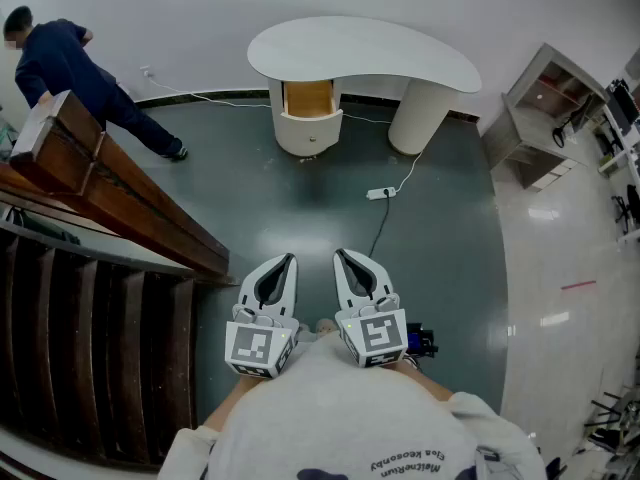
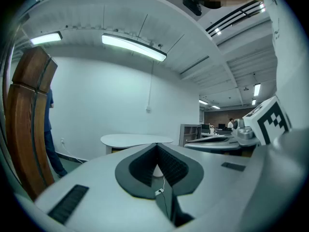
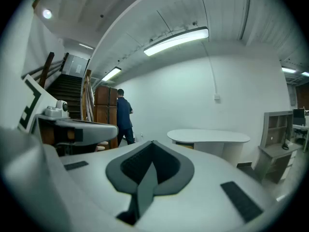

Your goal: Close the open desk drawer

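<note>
Distance separates us from the job: the drawer (image 1: 309,99) stands pulled out from the left pedestal of the white kidney-shaped desk (image 1: 400,53) at the far wall. Its pale wooden inside is open to our head view, and a wide stretch of dark green floor (image 1: 300,218) lies between it and us. We hold both grippers close in front of our chest, side by side and pointing roughly level towards the desk. Our left gripper (image 1: 288,262) has its jaws pressed together with nothing between them, the dark pads meeting at the tip in its own view. Our right gripper (image 1: 341,258) is likewise closed up tight and empty. Neither is near the drawer. On the floor between us and the desk lies a white power strip (image 1: 380,193), its white cable running towards the desk's right pedestal (image 1: 418,118). To our left runs a wooden stair railing (image 1: 110,193), and beyond it a person in dark blue clothes (image 1: 60,63) stands by the wall, well apart from the desk. A grey shelf unit (image 1: 545,103) stands off to the right of the desk.
</note>
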### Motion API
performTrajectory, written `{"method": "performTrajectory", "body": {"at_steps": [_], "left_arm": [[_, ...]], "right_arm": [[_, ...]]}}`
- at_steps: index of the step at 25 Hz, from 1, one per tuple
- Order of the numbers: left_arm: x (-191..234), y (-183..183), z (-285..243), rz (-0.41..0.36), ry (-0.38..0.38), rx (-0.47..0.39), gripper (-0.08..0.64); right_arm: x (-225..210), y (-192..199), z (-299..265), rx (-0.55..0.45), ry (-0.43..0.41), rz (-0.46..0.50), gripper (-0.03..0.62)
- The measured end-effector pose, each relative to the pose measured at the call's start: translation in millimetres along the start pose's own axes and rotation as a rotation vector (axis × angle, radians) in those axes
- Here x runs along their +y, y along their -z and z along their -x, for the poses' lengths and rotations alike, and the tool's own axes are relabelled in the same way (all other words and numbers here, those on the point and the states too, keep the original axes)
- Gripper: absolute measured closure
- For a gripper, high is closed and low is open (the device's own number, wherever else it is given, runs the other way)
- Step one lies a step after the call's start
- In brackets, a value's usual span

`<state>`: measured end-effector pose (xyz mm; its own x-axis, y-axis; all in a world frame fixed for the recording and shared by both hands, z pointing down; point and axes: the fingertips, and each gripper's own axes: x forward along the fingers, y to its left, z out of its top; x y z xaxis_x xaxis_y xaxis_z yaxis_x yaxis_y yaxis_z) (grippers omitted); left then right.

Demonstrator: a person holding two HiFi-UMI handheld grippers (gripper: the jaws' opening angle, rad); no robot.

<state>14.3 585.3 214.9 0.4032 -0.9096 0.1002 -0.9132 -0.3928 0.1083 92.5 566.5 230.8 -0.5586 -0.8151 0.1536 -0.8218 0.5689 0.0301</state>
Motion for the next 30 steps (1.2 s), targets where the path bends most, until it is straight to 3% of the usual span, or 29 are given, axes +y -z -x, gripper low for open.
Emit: {"method": "performTrajectory", "body": {"at_steps": [6,21,30], "left_arm": [[1.6,6.5,-8.4,-0.013,0.015,0.009,0.554],[-31.4,16.9,-50.5,-0.025,0.027,0.055,0.553],[2.9,13.9,-86.7,0.01,0.012,0.043,0.554]], "right_arm": [[-0.2,3.7,-2.8,0.019,-0.004,0.006,0.575],[-67.7,21.3,5.4,0.013,0.045,-0.108,0.575],[-85.1,22.4,-39.0,0.032,0.043,-0.103,0.574]]}}
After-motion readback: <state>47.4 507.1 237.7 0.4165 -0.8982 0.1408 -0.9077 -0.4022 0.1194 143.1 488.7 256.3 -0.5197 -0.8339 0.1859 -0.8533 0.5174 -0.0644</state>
